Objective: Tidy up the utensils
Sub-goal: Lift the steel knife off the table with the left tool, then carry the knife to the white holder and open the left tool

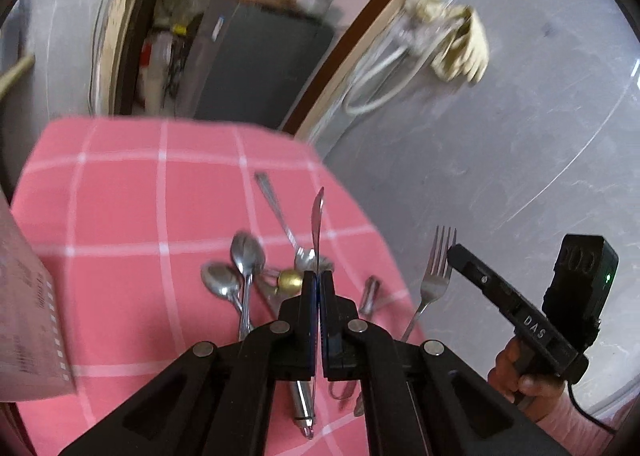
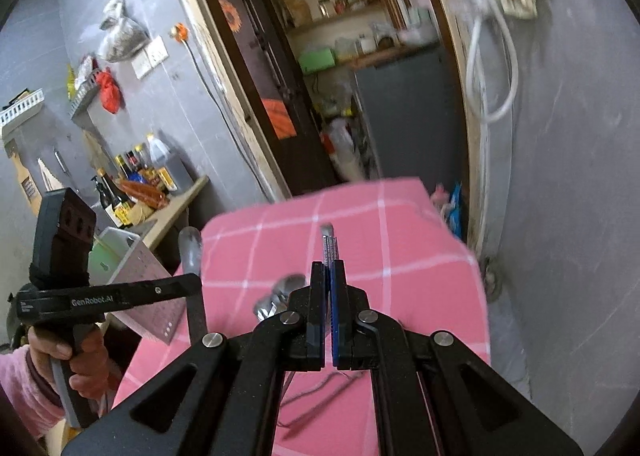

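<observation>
A small table with a pink checked cloth (image 1: 120, 184) stands against a grey wall, and beyond it an open doorway shows shelves and a dark cabinet.

My left gripper (image 1: 318, 280) is closed on a spoon (image 1: 317, 224). I see this spoon edge-on, so it looks like a thin blade that rises straight up from between my pads, above the cloth. In the right wrist view the same left gripper (image 2: 196, 284) is seen from the side, and the bowl of the spoon (image 2: 190, 248) stands above its tip.

My right gripper (image 2: 329, 268) is closed on a fork (image 2: 329, 246); the tines point forward, just past my fingertips. From the left wrist view the fork (image 1: 436, 272) hangs off the right side of the table, beside my left jaws, with its head at the tip of the right gripper (image 1: 454, 252).

Under and just left of my left jaws, the other utensils lie in a loose pile on the cloth: two spoons (image 1: 240, 268) side by side, a small gold ball-shaped piece (image 1: 290, 282), and a long handle (image 1: 276, 208) that goes away from me. Some more handles lie below my fingers, partly hidden. At the far left of my left jaws a pale perforated holder (image 1: 28, 320) stands at the table edge.
</observation>
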A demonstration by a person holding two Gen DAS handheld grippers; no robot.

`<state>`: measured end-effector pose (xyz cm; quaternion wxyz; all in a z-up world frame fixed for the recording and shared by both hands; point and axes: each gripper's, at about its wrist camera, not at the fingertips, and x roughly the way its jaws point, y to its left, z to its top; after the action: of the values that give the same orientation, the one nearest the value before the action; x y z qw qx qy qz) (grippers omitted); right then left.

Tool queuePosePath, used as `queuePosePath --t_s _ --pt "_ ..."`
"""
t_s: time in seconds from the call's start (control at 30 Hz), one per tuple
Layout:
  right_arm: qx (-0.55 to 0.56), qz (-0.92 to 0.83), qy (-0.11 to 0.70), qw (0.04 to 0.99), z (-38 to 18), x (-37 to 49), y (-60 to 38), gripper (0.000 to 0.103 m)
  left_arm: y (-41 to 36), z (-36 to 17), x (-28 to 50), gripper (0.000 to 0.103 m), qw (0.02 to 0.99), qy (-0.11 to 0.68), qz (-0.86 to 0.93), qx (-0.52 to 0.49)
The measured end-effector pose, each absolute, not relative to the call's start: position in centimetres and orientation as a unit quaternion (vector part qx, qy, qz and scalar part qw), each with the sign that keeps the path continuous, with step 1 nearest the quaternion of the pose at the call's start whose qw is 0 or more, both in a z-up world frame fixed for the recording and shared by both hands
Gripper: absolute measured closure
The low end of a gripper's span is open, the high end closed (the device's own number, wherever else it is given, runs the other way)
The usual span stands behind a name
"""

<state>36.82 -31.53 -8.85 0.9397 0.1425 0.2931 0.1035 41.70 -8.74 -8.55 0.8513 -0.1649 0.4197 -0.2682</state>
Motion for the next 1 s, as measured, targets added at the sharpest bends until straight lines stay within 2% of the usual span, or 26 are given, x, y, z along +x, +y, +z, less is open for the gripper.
queuePosePath --t_s 0.33,0.7,1.0 --pt "0.109 0.121 0.229 0.96 -1.6 35.7 -26.9 0.1 -3.9 -1.8 39.0 0.101 0.888 0.348 -0.247 -0.171" --pt "0.083 0.182 0.184 0.962 3.5 37.1 -18.8 0.101 4.5 4.6 37.5 0.101 0.921 0.289 -0.188 -0.182" --pt "0.07 0.22 0.128 0.965 6.5 39.0 -12.4 0.101 9.7 6.8 37.4 0.101 0.946 0.244 -0.127 -0.171"
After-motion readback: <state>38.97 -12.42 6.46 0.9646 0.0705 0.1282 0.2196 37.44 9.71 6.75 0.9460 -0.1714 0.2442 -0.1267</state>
